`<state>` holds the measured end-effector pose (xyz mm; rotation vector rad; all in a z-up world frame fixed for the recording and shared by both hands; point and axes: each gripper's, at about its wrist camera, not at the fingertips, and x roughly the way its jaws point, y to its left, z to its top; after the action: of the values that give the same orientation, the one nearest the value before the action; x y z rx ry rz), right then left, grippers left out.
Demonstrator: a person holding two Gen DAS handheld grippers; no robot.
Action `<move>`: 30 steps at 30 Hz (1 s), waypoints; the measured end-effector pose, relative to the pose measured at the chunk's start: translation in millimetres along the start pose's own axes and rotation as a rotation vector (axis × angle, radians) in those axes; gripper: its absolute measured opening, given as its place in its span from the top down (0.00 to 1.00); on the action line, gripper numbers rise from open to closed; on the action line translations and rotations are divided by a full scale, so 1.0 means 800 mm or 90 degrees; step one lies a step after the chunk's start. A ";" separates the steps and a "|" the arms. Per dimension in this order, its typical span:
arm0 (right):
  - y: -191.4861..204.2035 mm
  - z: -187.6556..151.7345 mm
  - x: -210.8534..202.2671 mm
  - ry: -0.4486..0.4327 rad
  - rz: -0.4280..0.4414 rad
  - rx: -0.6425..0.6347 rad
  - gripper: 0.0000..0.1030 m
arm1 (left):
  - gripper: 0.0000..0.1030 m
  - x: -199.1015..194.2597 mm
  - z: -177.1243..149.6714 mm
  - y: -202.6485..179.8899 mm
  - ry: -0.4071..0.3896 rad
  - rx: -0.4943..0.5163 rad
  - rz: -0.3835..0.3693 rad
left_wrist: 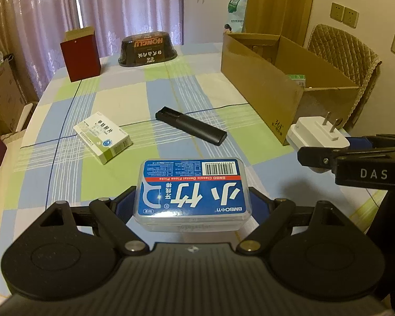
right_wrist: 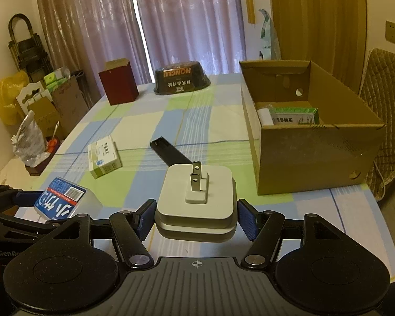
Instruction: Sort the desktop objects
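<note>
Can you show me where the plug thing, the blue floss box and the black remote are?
White plug adapter (right_wrist: 196, 205), right wrist view, on its top face.
Dental floss pick box (left_wrist: 192, 192), left wrist view, on its blue label.
Black remote control (left_wrist: 191, 125), left wrist view, mid-body.

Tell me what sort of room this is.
Probably a home dining room: a table under a checked cloth, a padded chair beside it, curtains behind, and household clutter along the wall.

We read "BMBO Classic Dental Floss Picks" on the floss box (left_wrist: 192, 192) at 6 o'clock, "HONGLU" on the dark tub (left_wrist: 147, 48) at 12, "DAS" on the right gripper (left_wrist: 302, 155) at 3.
</note>
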<state>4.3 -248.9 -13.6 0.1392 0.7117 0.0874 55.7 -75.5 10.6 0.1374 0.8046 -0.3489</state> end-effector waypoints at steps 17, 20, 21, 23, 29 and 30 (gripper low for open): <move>-0.037 0.054 -0.050 -0.041 -0.031 0.003 0.37 | 0.19 0.010 0.043 -0.045 -0.025 0.041 -0.036; -0.046 0.069 -0.062 -0.043 -0.045 -0.006 0.37 | 0.19 0.015 0.055 -0.051 -0.031 0.044 -0.041; -0.049 0.075 -0.066 -0.043 -0.051 -0.008 0.37 | 0.19 0.016 0.060 -0.054 -0.034 0.049 -0.042; -0.056 0.087 -0.075 -0.045 -0.063 -0.014 0.37 | 0.19 0.018 0.071 -0.059 -0.043 0.059 -0.044; -0.077 0.114 -0.070 -0.068 -0.075 -0.030 0.37 | 0.19 0.037 0.106 -0.074 -0.056 0.063 -0.057; -0.079 0.117 -0.066 -0.071 -0.076 -0.036 0.37 | 0.19 0.040 0.111 -0.077 -0.057 0.065 -0.061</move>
<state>27.6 -327.3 80.7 0.0469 0.6043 -0.0146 115.2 -163.6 49.2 0.1782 0.7059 -0.4833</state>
